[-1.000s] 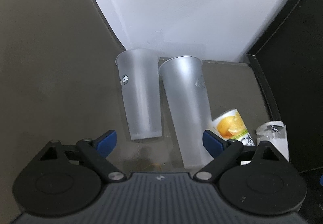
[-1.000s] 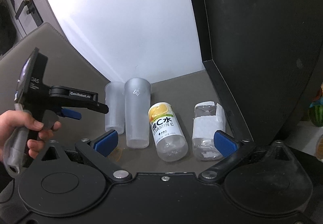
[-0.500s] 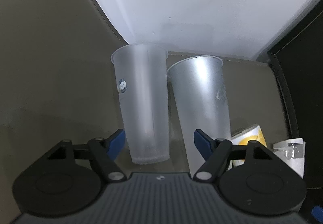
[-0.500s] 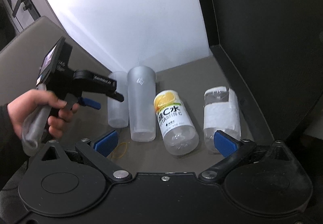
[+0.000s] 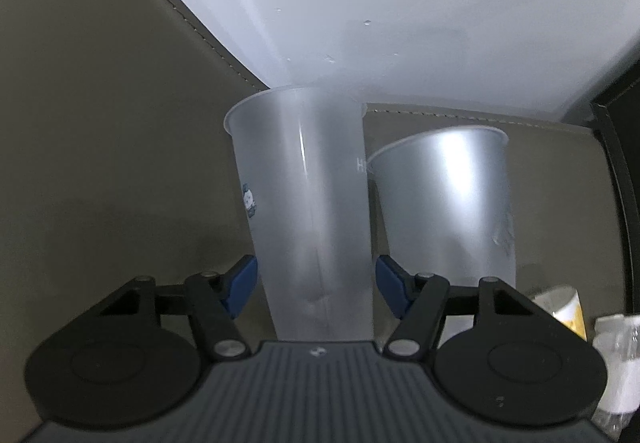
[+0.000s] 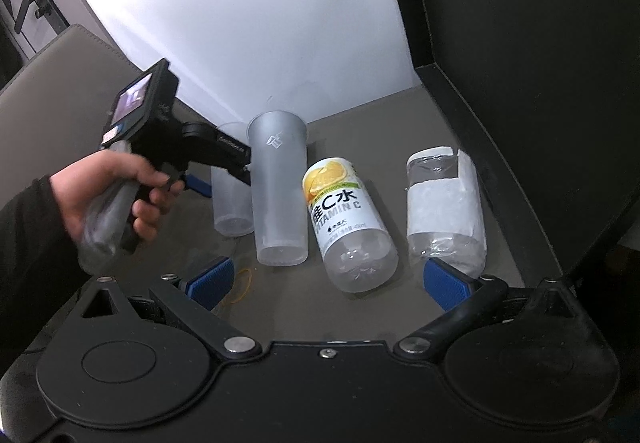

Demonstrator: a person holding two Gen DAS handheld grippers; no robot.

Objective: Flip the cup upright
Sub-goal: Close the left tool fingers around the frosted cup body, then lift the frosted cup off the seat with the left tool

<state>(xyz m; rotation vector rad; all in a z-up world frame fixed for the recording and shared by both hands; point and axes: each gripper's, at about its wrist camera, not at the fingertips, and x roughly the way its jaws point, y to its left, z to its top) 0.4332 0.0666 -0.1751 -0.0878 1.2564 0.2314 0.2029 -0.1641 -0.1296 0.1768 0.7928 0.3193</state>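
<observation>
Two frosted plastic cups lie on their sides on the grey surface, rims toward the back wall. In the left wrist view the left cup point(image 5: 308, 211) lies between the blue pads of my left gripper point(image 5: 316, 283), which is open around its lower part with small gaps on both sides. The second cup point(image 5: 444, 203) lies just to its right. In the right wrist view the left cup point(image 6: 230, 203) is partly hidden behind the left gripper point(image 6: 224, 173), and the second cup point(image 6: 280, 191) is beside it. My right gripper point(image 6: 324, 279) is open and empty, held back near the front.
A Vitamin C bottle point(image 6: 344, 219) with an orange label and a clear bottle point(image 6: 444, 207) with a white label lie right of the cups. A yellow rubber band point(image 6: 240, 285) lies near the front. A white wall is behind, a dark panel point(image 6: 520, 83) to the right.
My left gripper has moved forward and left, so the left cup now lies between its pads. The jaws have narrowed around it. The right gripper has pulled back slightly.
</observation>
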